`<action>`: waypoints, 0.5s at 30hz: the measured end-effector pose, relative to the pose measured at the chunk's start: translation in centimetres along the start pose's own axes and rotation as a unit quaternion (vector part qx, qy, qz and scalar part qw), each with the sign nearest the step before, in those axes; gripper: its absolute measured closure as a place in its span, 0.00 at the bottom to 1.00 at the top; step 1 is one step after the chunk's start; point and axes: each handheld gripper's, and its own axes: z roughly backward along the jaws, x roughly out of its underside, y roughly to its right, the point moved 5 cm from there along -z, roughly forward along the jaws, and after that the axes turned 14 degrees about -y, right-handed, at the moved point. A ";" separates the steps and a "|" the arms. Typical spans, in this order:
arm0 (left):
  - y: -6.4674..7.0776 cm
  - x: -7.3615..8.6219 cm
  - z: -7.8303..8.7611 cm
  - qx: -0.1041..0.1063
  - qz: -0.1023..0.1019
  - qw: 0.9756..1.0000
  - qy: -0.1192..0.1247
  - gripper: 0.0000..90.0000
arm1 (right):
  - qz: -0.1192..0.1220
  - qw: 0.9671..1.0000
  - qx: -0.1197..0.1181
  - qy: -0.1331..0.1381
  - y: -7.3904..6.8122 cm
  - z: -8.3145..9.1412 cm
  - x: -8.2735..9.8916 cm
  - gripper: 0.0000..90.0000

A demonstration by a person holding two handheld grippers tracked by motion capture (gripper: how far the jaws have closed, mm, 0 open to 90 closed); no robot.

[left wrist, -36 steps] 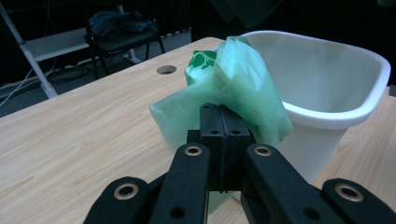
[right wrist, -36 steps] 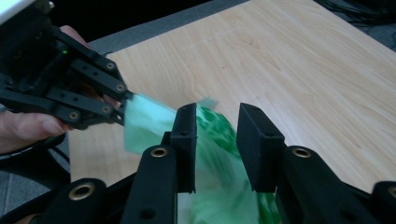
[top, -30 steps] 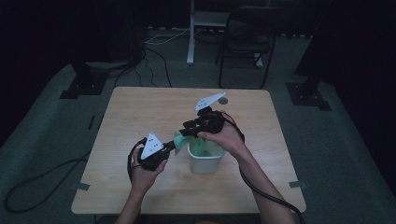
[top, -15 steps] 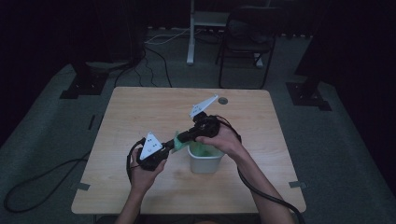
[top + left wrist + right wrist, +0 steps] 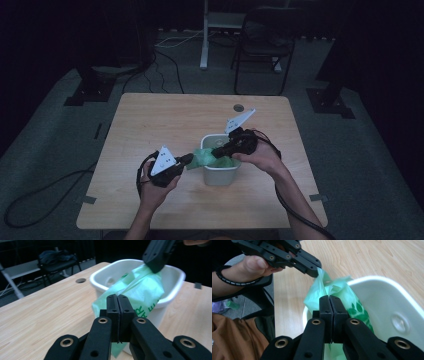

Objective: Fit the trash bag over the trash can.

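Note:
A small white bin [image 5: 220, 171] stands on the wooden table [image 5: 150, 120], right of centre. A light green plastic bag [image 5: 204, 157] hangs over its left rim, partly inside it. My left gripper [image 5: 188, 160] is shut on the bag's outer edge, just left of the bin; its jaws [image 5: 117, 300] pinch the green film [image 5: 143, 291] in front of the bin [image 5: 175, 277]. My right gripper [image 5: 216, 150] reaches over the bin's mouth and is shut on the bag too. In the right gripper view its jaws [image 5: 329, 301] clamp the bag [image 5: 353, 308] at the bin's rim [image 5: 402, 296], with the left gripper [image 5: 315, 272] just beyond.
A round cable hole [image 5: 238, 107] sits near the table's far edge. Behind the table are a white stand [image 5: 204, 35] and a dark chair [image 5: 262, 45]. Cables [image 5: 45, 197] trail over the grey floor on the left.
My right hand has come down and to the left onto the bin's mouth, and its jaws have closed on the bag. The left hand has stayed put with its grip.

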 end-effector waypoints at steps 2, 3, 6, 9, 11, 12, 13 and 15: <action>0.5 -0.1 0.1 0.005 -0.007 1.000 0.001 1.00 | -0.005 1.000 0.000 0.000 0.0 0.2 0.4 0.98; 0.8 -0.2 0.1 0.010 -0.009 1.000 0.002 1.00 | -0.004 1.000 0.001 0.002 0.0 0.3 0.5 0.98; 1.5 -0.2 0.2 0.015 -0.021 1.000 0.000 1.00 | -0.011 1.000 0.004 0.011 0.2 0.7 0.6 0.98; 2.1 -0.1 0.2 0.023 -0.027 0.999 -0.002 1.00 | -0.019 1.000 0.010 0.020 0.5 1.2 0.6 0.99; 2.5 0.1 0.2 0.028 -0.031 0.999 -0.004 1.00 | -0.027 0.999 0.010 0.027 0.7 1.5 0.7 0.99; 2.6 0.1 0.3 0.030 -0.031 0.999 -0.004 1.00 | -0.033 0.999 0.012 0.029 0.8 1.6 0.8 0.99; 2.8 0.2 0.3 0.034 -0.032 0.999 -0.005 1.00 | -0.035 0.999 0.012 0.031 0.9 1.7 0.9 0.99; 3.2 0.2 0.3 0.039 -0.034 0.999 -0.004 1.00 | -0.038 0.999 0.012 0.034 1.1 1.7 1.0 0.99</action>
